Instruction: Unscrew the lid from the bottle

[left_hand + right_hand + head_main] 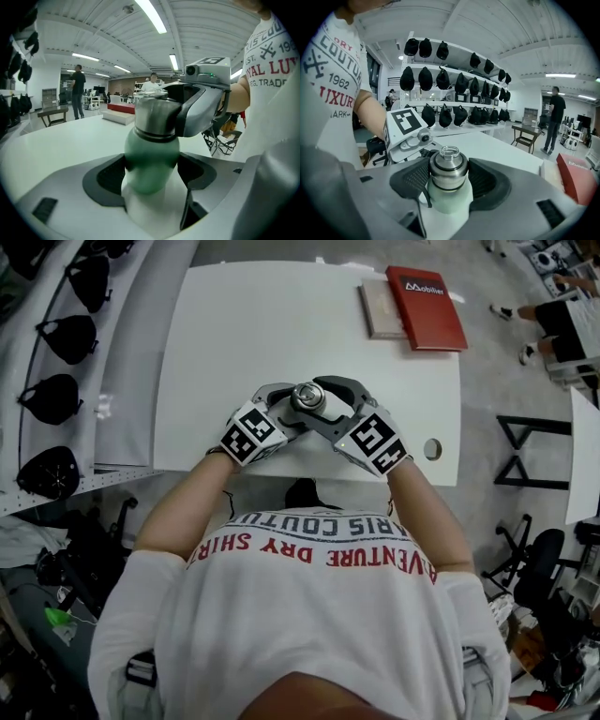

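Observation:
A bottle with a pale green and white body [151, 159] and a steel lid [448, 168] stands upright near the front edge of the white table [281, 324]. From above, only the lid [308, 396] shows between the two grippers. My left gripper [151, 174] is shut on the green body, with a dark pad against each side. My right gripper [448, 176] comes in from the opposite side, higher up. Its ribbed pads press on the lid from both sides. In the head view the left gripper [292, 407] and right gripper [323, 401] meet around the bottle.
A red book [427, 307] and a beige one [380, 307] lie at the table's far right corner. A round hole [432, 448] sits near the front right edge. Shelves of black caps [56, 395] run along the left. People stand [77, 96] far off.

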The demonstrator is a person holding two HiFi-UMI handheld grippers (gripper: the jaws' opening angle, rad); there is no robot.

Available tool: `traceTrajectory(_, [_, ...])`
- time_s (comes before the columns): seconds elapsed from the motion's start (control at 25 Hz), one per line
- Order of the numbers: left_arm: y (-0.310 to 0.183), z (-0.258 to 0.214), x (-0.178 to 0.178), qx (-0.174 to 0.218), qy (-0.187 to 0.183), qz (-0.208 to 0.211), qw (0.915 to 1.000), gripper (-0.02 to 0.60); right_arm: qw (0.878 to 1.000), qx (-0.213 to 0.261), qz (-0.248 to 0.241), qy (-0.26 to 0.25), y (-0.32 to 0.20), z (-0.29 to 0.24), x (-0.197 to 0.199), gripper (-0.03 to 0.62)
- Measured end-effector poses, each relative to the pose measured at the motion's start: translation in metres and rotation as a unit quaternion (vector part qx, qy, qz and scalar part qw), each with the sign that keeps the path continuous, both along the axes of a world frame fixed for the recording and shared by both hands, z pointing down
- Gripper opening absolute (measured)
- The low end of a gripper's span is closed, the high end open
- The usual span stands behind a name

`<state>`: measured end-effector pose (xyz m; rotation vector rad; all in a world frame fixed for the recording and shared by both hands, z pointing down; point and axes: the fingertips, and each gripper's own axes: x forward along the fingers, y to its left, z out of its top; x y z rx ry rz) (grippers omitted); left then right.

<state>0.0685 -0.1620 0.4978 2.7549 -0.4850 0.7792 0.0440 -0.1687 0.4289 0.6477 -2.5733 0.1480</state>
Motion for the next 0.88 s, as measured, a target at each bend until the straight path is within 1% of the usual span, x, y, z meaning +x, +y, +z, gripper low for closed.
traceTrajectory(0.16, [0.0019,0.0007,-0.0002,-0.004,-0.008,0.051,0.9987,0.364,0.999,-0.006,-0.053,0.000,0.0013,-0.0005,-0.0005,0.256])
traceTrajectory(0.32, [0.0011,0.0008,-0.0007,0.002,-0.007,0.101,0.9949,0.364,0.993,-0.007,-0.114,0.002,0.0013,-0.0008,-0.0028,0.256])
traceTrajectory(0.44, [0.0029,0.0003,-0.0008,0.001,-0.005,0.139,0.9903,0.364,0.986,-0.003,-0.164,0.005,0.0042,-0.0015,-0.0045,0.256])
traceTrajectory(0.64, [0.0032,0.0005,-0.0017,-0.005,-0.016,0.195,0.9807,0.364,0.971,0.002,-0.239,0.008,0.0065,-0.0017,-0.0052,0.256])
traceTrajectory(0.76, [0.0037,0.0005,-0.0031,-0.008,-0.020,0.220,0.9753,0.364,0.963,0.003,-0.270,0.004,0.0075,-0.0023,-0.0071,0.256])
traceTrajectory(0.88, [0.0052,0.0001,-0.0037,-0.008,-0.021,0.235,0.9716,0.364,0.959,-0.001,-0.283,0.002,0.0094,-0.0029,-0.0073,0.256])
